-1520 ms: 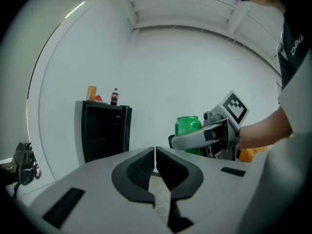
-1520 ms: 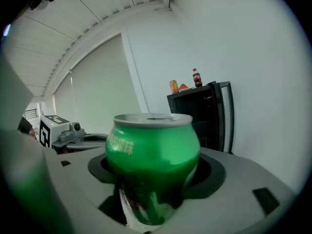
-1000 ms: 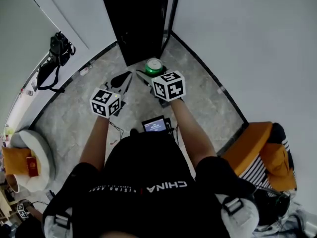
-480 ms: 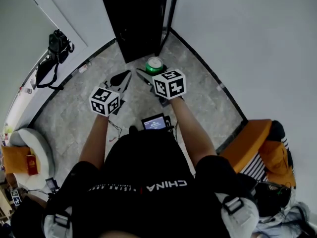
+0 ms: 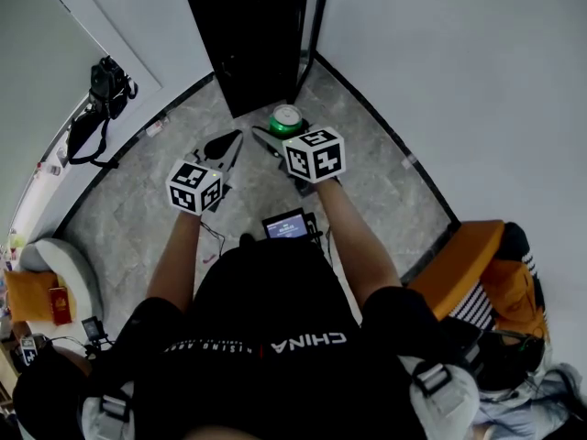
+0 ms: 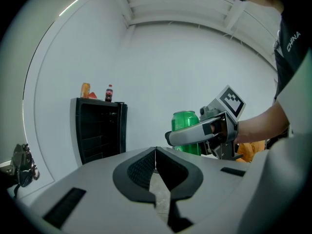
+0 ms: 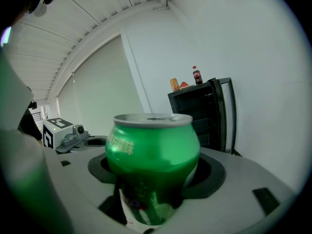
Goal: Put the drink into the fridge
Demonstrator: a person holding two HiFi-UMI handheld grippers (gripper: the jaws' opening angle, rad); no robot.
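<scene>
A green drink can (image 5: 286, 120) stands upright between the jaws of my right gripper (image 5: 284, 134), which is shut on it. Up close, the can (image 7: 152, 160) fills the right gripper view, clamped low on its body. A black fridge (image 5: 248, 35) stands in the corner just beyond the can, and dark shelves show inside the fridge (image 7: 204, 113). My left gripper (image 5: 229, 147) hangs left of the can with its jaws shut and nothing in them. The left gripper view shows the fridge (image 6: 100, 130) at left and the held can (image 6: 186, 128) at right.
A cola bottle (image 7: 196, 75) and an orange packet (image 7: 174, 84) sit on top of the fridge. White walls close in on both sides. A black bag (image 5: 103, 99) hangs at left, a white seat (image 5: 64, 287) is at lower left, and an orange chair (image 5: 481, 278) is at right.
Both grippers and the can have crept a touch toward the fridge. Nothing else has visibly changed.
</scene>
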